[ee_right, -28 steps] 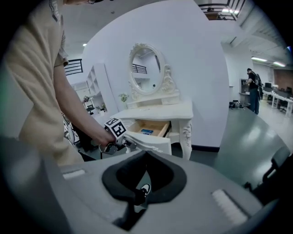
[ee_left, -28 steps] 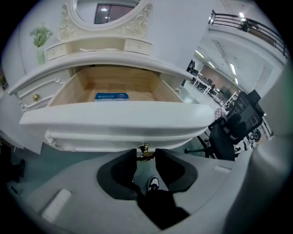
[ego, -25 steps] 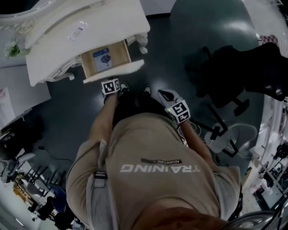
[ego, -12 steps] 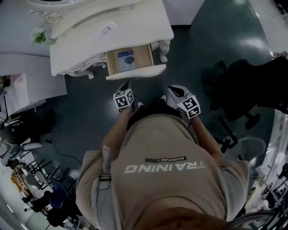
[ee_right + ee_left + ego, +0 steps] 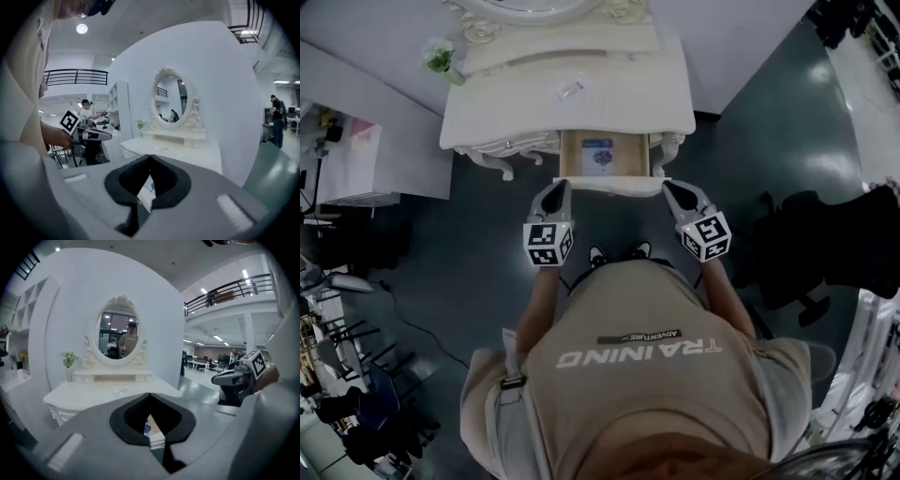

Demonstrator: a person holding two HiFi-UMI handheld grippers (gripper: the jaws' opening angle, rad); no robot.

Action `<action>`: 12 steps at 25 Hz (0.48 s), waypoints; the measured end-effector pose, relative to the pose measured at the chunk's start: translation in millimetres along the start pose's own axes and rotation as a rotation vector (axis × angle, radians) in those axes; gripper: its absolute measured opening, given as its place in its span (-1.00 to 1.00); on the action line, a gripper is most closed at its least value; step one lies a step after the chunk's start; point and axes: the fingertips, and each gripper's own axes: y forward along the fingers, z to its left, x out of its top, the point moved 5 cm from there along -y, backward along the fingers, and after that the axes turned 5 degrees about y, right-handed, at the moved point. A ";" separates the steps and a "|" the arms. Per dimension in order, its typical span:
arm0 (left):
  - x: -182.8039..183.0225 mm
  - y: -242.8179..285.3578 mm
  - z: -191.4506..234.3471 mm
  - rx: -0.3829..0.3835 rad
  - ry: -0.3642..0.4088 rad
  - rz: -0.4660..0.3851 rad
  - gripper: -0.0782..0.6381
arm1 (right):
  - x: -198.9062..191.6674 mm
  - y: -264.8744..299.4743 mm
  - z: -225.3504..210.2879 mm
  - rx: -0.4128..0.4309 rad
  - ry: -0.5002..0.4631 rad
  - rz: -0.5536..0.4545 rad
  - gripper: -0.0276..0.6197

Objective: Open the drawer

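Note:
The white dressing table (image 5: 572, 108) stands ahead of me, its wooden drawer (image 5: 581, 155) pulled out with a blue-printed card (image 5: 600, 157) lying inside. My left gripper (image 5: 555, 187) hovers just short of the drawer front's left corner. Its jaws are closing, the tips meet in the left gripper view (image 5: 150, 394), and nothing is between them. My right gripper (image 5: 675, 190) hangs off the drawer's right corner, shut and empty (image 5: 149, 156). Each gripper view shows the other gripper, the right gripper (image 5: 234, 377) and the left gripper (image 5: 91, 135), raised at about the same height.
An oval mirror (image 5: 117, 336) tops the table, with a small vase of flowers (image 5: 439, 58) at its left end and a small packet (image 5: 569, 89) on the top. A white cabinet (image 5: 380, 159) stands to the left. A black office chair (image 5: 825, 244) stands to the right.
Both grippers have risen from low beside the drawer front to chest height, pointing more level. The head view has swung so the table sits centred. The drawer stays open.

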 end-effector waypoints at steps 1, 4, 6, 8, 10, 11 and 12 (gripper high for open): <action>12.9 -4.5 0.4 0.003 0.033 -0.030 -0.76 | 11.8 0.7 1.4 -0.003 -0.006 -0.025 -0.91; 36.6 -14.0 7.2 0.033 0.098 -0.096 -0.76 | 39.2 6.7 9.1 -0.009 -0.041 -0.104 -0.91; 38.7 -15.4 12.1 0.039 0.094 -0.115 -0.76 | 49.9 10.1 15.7 -0.019 -0.075 -0.135 -0.91; 37.7 -17.8 15.5 0.032 0.078 -0.119 -0.76 | 54.5 12.9 24.4 -0.021 -0.103 -0.143 -0.91; 34.6 -20.8 18.3 0.029 0.073 -0.117 -0.76 | 53.2 16.6 32.9 -0.011 -0.129 -0.136 -0.91; 31.3 -21.6 19.0 0.029 0.071 -0.113 -0.76 | 50.8 18.5 36.3 -0.003 -0.140 -0.128 -0.91; 26.7 -22.1 19.3 0.030 0.067 -0.107 -0.76 | 48.0 19.8 39.1 0.005 -0.146 -0.119 -0.91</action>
